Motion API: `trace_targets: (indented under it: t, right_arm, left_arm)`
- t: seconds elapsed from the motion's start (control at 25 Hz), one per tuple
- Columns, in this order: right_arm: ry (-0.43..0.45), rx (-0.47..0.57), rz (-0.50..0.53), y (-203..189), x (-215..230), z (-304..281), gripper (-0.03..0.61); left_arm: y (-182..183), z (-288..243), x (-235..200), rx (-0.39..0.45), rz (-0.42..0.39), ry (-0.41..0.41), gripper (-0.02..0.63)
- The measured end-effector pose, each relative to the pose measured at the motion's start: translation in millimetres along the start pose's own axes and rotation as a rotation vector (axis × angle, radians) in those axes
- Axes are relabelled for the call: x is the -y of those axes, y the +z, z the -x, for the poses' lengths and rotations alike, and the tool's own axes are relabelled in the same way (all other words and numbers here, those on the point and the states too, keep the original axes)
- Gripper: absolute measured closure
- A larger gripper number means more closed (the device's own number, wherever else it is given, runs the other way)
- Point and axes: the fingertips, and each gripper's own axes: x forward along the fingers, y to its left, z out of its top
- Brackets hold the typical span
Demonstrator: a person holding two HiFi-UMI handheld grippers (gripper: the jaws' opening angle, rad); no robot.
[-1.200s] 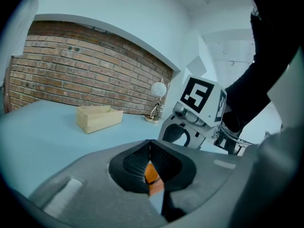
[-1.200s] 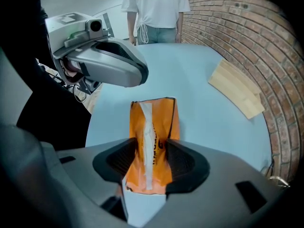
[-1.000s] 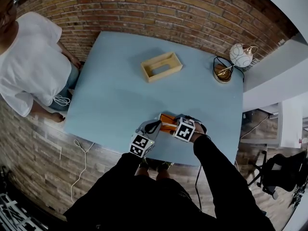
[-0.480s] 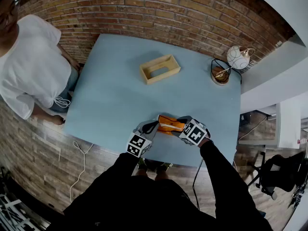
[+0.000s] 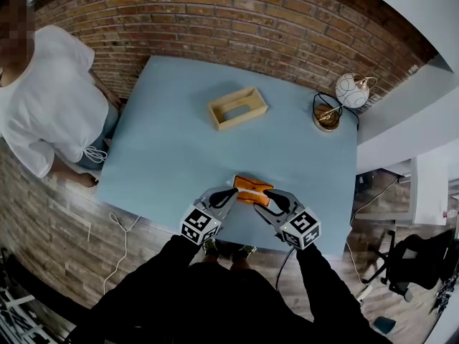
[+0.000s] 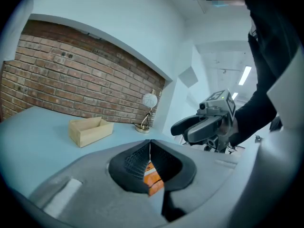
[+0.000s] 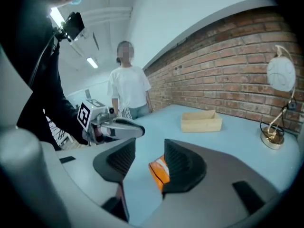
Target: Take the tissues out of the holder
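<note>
An orange tissue pack lies flat on the blue table near its front edge. The wooden holder stands further back with nothing showing in it. My left gripper is at the pack's left edge with its tips shut together. In the left gripper view the pack shows in the gap below the tips, and no grip on it shows. My right gripper is at the pack's right side. Its jaws are closing and stand apart, with the pack beyond them, partly hidden by the right jaw.
A wire lamp with a round white shade stands at the table's back right corner. A person in a white shirt stands at the table's left side. A brick wall runs behind the table. The table's front edge is just under my grippers.
My right gripper has drawn back from over the pack towards the front right. The pack stays on the table and the left gripper stays at its left edge.
</note>
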Motion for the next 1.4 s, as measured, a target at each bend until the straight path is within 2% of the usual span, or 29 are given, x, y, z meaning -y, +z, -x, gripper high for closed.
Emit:
trace_targets:
  t: [0.16, 0.28, 0.4, 0.96, 1.4]
  right_arm:
    - [-0.022, 0.168, -0.072, 31, -16, 20, 0.471]
    - [-0.036, 0.234, -0.066, 49, -24, 29, 0.539]
    - [-0.052, 0.28, -0.042, 63, -27, 36, 0.571]
    - [-0.114, 0.367, -0.02, 89, -55, 68, 0.572]
    - [-0.143, 0.416, 0.002, 110, -54, 81, 0.572]
  left_arm:
    - [23, 12, 19, 0.02, -0.005, -0.037, 0.603]
    - [43, 19, 28, 0.043, -0.016, -0.051, 0.603]
    - [61, 22, 36, 0.064, -0.036, -0.061, 0.603]
    - [106, 42, 71, 0.09, -0.062, -0.119, 0.603]
    - [132, 41, 82, 0.119, -0.087, -0.141, 0.603]
